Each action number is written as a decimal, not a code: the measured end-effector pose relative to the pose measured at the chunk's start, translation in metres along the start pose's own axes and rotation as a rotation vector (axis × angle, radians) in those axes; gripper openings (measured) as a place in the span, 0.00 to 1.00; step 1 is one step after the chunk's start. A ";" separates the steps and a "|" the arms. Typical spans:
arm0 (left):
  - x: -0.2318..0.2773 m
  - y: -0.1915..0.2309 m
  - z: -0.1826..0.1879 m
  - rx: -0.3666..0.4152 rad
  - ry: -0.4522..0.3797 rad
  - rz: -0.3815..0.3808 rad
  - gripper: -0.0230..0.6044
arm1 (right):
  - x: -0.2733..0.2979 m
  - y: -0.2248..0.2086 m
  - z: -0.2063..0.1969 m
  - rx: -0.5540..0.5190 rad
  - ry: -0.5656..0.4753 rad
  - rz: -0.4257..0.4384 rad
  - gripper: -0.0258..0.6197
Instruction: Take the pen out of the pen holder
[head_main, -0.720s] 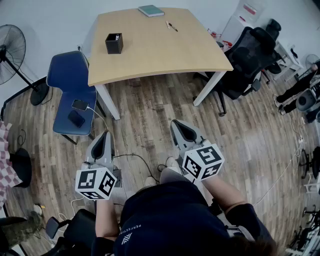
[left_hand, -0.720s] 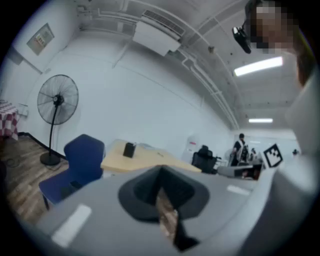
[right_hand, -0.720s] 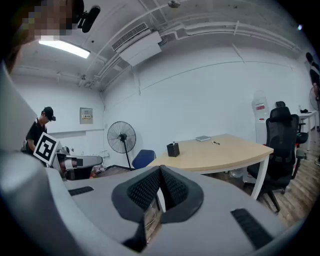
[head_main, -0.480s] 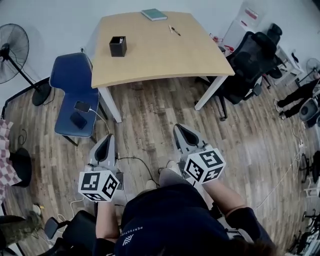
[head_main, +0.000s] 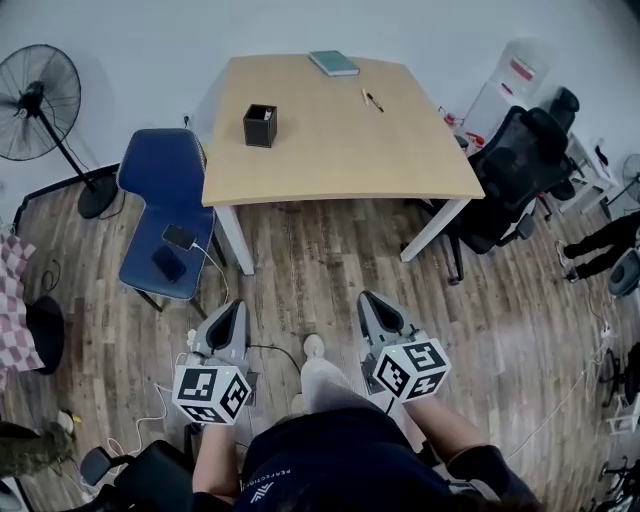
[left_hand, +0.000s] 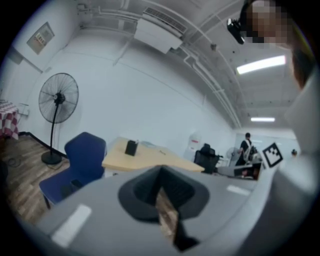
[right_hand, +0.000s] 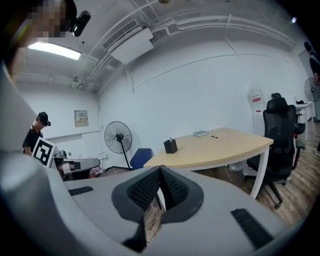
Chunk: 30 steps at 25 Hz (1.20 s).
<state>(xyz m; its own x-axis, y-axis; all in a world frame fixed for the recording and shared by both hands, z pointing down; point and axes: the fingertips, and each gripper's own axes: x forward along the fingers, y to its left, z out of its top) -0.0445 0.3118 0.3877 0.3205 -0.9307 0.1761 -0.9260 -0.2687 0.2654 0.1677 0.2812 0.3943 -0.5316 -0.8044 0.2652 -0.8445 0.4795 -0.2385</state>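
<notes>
On the table (head_main: 340, 160), toward its left edge: pen holder (head_main: 260, 125), pen inside too small to tell. Well short of the table: left gripper (head_main: 237, 308) and right gripper (head_main: 367, 300), jaws pressed together, empty. Likely slip: arriving closed, toppling the holder.

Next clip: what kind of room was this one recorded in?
Most likely an office or workroom: a light wooden desk, a black swivel office chair beside it, and a pedestal fan against plain white walls.
</notes>
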 end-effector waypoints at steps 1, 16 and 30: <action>0.006 0.002 0.001 0.007 0.002 0.003 0.04 | 0.006 -0.002 0.004 -0.014 -0.004 0.003 0.04; 0.107 0.036 0.036 0.048 0.019 0.048 0.04 | 0.108 -0.048 0.042 -0.075 0.047 0.050 0.04; 0.180 0.054 0.058 0.057 0.012 0.110 0.04 | 0.189 -0.064 0.079 -0.186 0.028 0.212 0.04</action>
<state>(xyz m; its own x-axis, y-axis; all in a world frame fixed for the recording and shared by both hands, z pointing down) -0.0481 0.1154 0.3792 0.2179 -0.9526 0.2124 -0.9655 -0.1786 0.1894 0.1260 0.0707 0.3862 -0.6974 -0.6700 0.2543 -0.7099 0.6946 -0.1165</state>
